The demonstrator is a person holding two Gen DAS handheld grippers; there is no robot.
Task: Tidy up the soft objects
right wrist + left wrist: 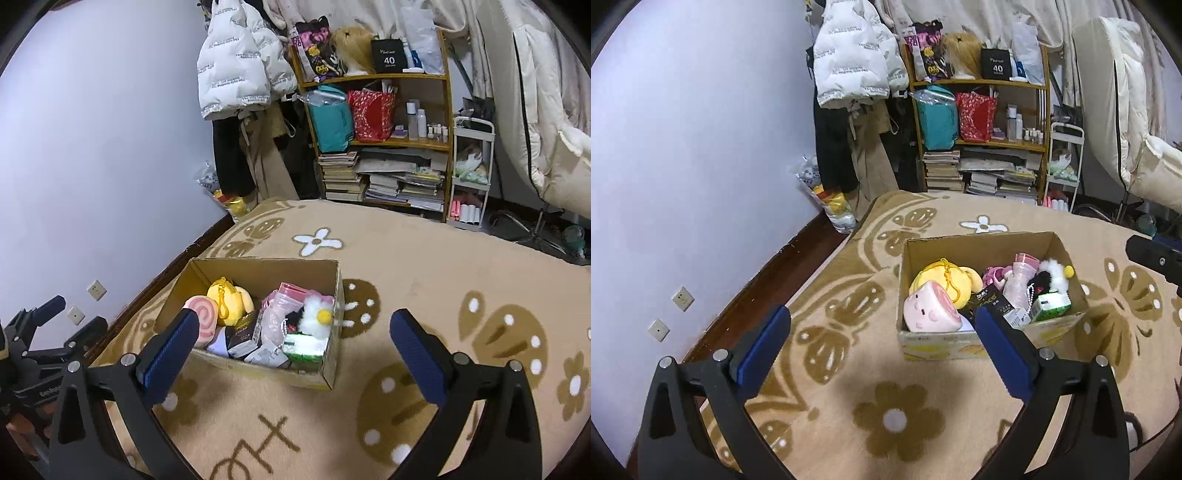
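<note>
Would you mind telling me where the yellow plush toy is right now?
The yellow plush toy sits inside the cardboard box on the blanket, toward its far left corner, just behind the pink swirl plush in both wrist views.

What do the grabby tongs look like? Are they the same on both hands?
Yes, they match. Each of the tongs, left and right, has two black, curved plastic arms with triangle-shaped holes and small round silver bolts. Each finger ends in a flat dark-blue pad with fine ribs. No cables or sleeves show.
</note>
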